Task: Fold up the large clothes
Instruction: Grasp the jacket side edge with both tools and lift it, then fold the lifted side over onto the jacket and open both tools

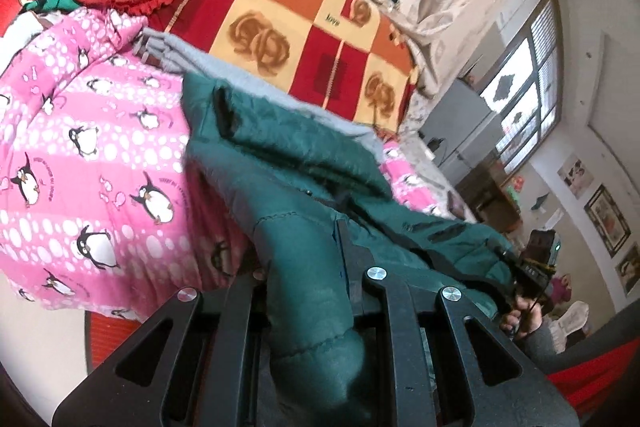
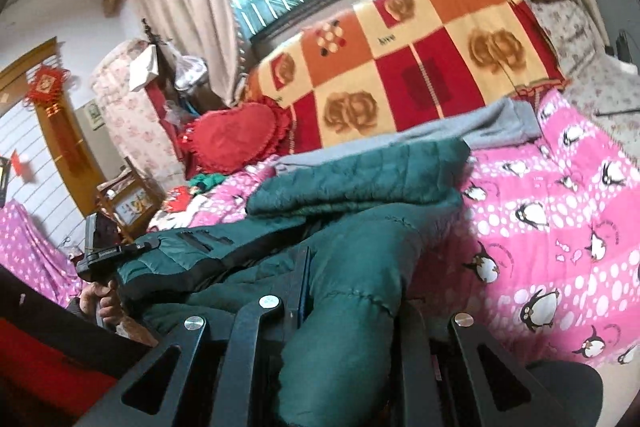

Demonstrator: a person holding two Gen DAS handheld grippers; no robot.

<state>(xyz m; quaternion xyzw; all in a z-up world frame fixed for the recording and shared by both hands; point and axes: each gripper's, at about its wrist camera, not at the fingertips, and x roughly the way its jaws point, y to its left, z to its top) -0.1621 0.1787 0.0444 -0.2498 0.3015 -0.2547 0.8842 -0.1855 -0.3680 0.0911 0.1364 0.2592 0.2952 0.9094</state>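
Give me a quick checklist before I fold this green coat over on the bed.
1. Left gripper shut on the green coat: ok.
2. Right gripper shut on the coat: ok.
3. Coat hanging between both grippers, above the pink penguin quilt: ok.
4. Grey lining lying flat: not ok, bunched.
5. Landing spot beneath the coat clear: cannot tell, hidden.
6. Heart cushion out of the way: ok.

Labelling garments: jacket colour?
Dark green, quilted jacket with grey lining; right wrist view shows it best.
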